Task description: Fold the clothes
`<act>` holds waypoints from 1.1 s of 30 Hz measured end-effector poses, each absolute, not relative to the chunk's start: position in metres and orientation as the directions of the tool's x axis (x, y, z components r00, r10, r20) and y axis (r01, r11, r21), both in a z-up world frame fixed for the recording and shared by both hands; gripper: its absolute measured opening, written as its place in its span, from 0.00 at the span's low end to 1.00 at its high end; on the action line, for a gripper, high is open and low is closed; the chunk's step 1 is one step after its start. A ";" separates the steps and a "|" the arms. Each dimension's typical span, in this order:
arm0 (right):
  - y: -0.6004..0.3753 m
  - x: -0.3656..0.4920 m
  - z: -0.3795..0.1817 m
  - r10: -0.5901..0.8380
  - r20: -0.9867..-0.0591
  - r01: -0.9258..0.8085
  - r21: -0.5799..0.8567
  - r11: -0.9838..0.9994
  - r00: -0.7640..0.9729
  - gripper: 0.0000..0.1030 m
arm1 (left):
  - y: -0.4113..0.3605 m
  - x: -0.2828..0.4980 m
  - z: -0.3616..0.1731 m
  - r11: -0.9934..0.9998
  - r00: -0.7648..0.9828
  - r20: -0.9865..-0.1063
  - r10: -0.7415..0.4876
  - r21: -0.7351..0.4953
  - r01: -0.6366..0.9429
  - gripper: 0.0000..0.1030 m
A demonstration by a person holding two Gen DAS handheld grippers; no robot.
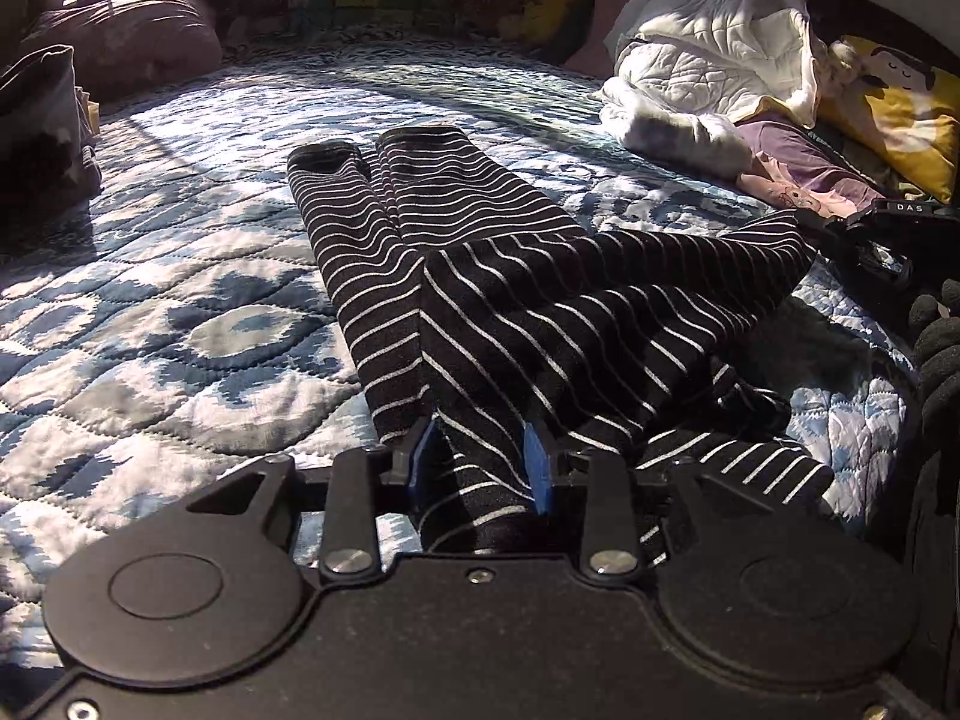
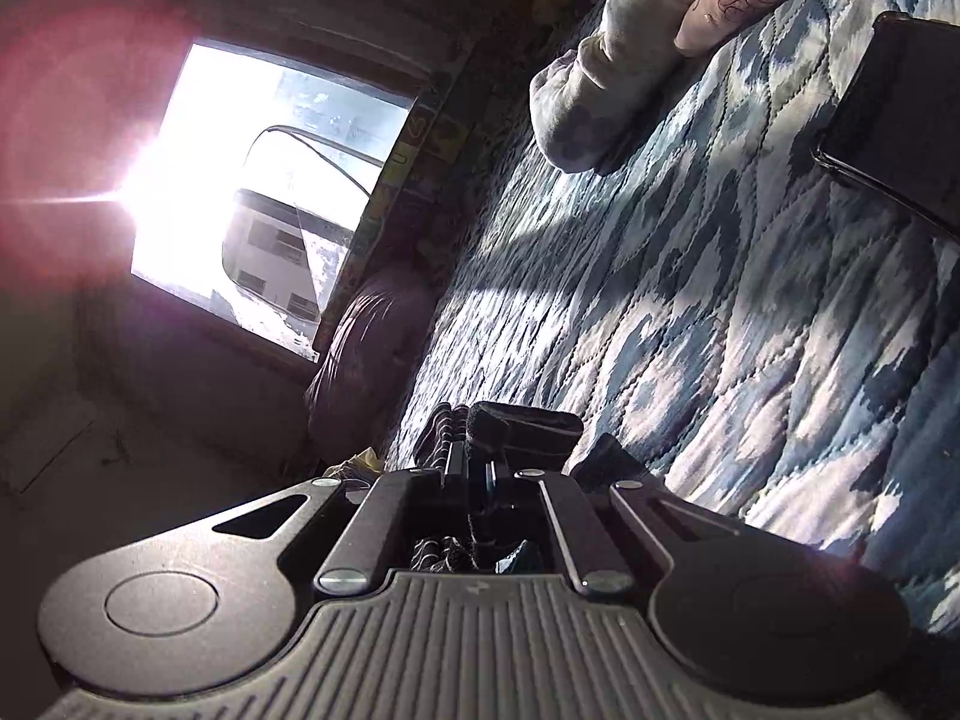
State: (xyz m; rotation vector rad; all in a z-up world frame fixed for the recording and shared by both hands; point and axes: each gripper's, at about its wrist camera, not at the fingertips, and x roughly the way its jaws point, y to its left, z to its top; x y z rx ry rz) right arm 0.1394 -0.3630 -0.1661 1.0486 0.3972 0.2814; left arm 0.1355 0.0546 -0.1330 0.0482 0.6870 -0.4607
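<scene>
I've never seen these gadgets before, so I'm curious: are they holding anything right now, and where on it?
Both hold the striped garment. The left tool pinches a fold at its near edge; the right tool is shut on bunched fabric, which part cannot be told.

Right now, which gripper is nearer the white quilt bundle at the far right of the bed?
Right. The right gripper holds the striped garment at its far right corner, just below the white quilt. The left gripper grips the near edge.
</scene>
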 end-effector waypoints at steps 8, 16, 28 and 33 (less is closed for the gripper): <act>-0.346 0.165 -0.084 0.436 -0.138 -0.221 0.705 0.674 0.889 0.07 | 0.070 0.121 -0.140 0.894 0.698 -0.572 -0.430 -0.160 0.420 0.31; -0.357 0.204 -0.140 0.375 -0.503 0.056 0.651 0.757 0.779 0.07 | 0.076 0.129 -0.141 0.857 0.638 -0.598 -0.485 -0.179 0.484 0.34; -0.338 0.195 -0.090 0.340 -0.486 0.048 0.624 0.780 0.805 0.07 | 0.064 0.081 -0.125 0.754 0.673 -0.521 -0.526 0.081 0.652 0.51; -0.321 0.205 -0.057 0.302 -0.509 0.044 0.562 0.826 0.806 0.07 | 0.066 0.085 -0.137 0.745 0.628 -0.564 -0.536 0.036 0.667 0.52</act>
